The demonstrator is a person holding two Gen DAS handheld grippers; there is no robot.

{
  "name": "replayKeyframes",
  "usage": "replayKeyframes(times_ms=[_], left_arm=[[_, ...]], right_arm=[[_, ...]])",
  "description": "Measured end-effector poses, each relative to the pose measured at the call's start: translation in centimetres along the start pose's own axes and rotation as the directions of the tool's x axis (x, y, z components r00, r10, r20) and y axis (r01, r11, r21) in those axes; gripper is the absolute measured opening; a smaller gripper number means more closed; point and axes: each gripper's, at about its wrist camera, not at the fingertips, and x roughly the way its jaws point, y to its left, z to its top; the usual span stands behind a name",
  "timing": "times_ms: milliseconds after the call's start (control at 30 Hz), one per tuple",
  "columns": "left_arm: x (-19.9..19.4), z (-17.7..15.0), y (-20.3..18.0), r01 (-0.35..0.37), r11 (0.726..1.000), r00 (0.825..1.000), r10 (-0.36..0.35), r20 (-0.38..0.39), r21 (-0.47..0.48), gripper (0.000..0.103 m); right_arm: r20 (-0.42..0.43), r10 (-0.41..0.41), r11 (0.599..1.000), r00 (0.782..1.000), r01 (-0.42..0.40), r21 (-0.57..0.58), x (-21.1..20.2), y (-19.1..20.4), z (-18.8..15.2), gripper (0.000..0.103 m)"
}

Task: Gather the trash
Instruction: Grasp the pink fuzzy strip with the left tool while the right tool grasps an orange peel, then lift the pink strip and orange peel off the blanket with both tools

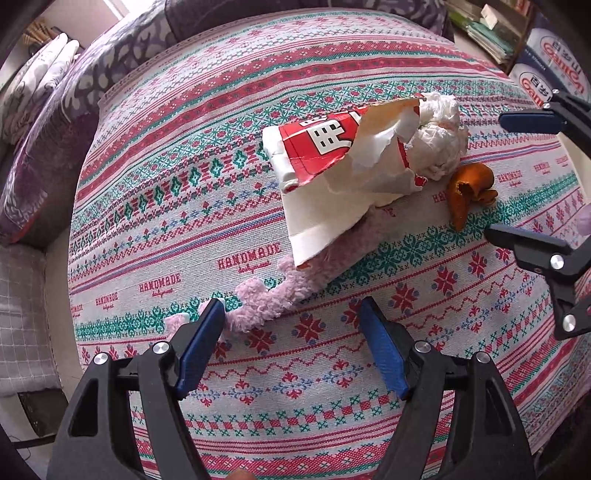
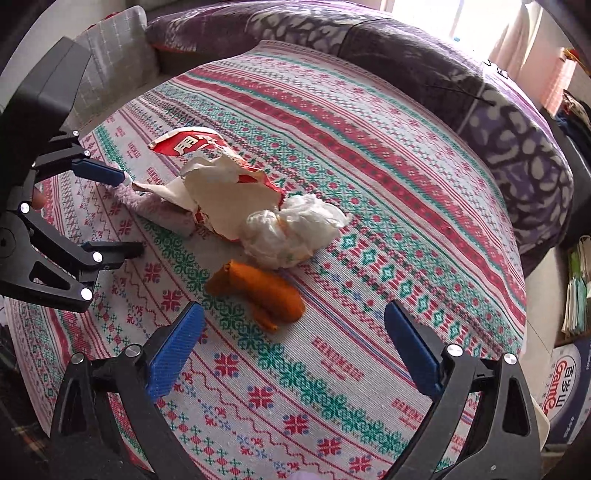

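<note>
Mid-frame on the patterned cloth (image 1: 184, 206), a torn wrapper (image 1: 332, 162) overlaps a pink sock (image 1: 266, 299), tissue (image 1: 439, 136) and orange peel (image 1: 469, 192) just beside. Both the left gripper (image 1: 291, 314) and right gripper (image 2: 295, 325) are spread, empty. Only the right wrist view shows the window (image 2: 424, 11).

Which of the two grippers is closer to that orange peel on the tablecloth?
The right gripper. Its open fingers point at the orange peel, which lies just ahead of them. The left gripper, also open, sits farther off, by the pink fluffy cloth beyond the torn wrapper.
</note>
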Motion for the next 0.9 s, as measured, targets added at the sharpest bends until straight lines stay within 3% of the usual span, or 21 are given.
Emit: replayKeyframes(times_ms=[33,100,133,200,233,300,467,733,900], left_arm=[[0.1,0.2,0.3,0.005,1.000,1.000,-0.005,0.002,0.000,0.074],[0.3,0.6,0.5,0.012,1.000,1.000,-0.012,0.009,0.003,0.074],[0.4,0.7,0.5,0.013,1.000,1.000,-0.013,0.016,0.007,0.074],[0.5,0.9,0.8,0.019,1.000,0.999,-0.019,0.031,0.004,0.073],[0.5,1.0,0.9,0.030,1.000,0.999,-0.030,0.036,-0.002,0.072],[0.5,0.7,1.1,0.085,0.996,0.996,-0.084,0.041,-0.022,0.056],[0.0,-0.2,0.7,0.084,0.996,0.996,-0.084,0.018,-0.015,0.036],[-1.5,-2.7,-0.2,0.052,0.999,0.998,-0.052,-0.028,-0.002,0.033],[-5.2,-3.2,1.7,0.072,0.989,0.995,-0.063,0.074,-0.127,0.033]], right_arm=[[-0.006,0.013,1.000,1.000,-0.014,-0.013,0.4,0.3,0.1,0.083],[-0.032,0.033,0.999,0.999,-0.034,-0.030,1.3,0.7,0.1,0.059],[-0.018,0.037,0.999,0.999,-0.038,-0.033,1.3,1.0,0.1,0.058],[-0.010,0.057,0.998,0.998,-0.057,-0.024,1.3,1.0,0.3,0.028],[-0.012,0.071,0.997,0.997,-0.071,-0.011,1.2,1.0,0.4,0.024],[-0.014,0.098,0.995,0.995,-0.098,0.016,1.0,0.9,0.4,0.023],[-0.019,0.121,0.991,0.993,-0.119,0.063,0.5,1.1,-0.6,0.022],[-0.021,0.115,0.991,0.993,-0.113,0.076,-1.8,2.3,-2.0,0.021],[0.048,0.069,0.989,0.996,-0.075,0.124,-5.1,1.4,-1.9,0.021]])
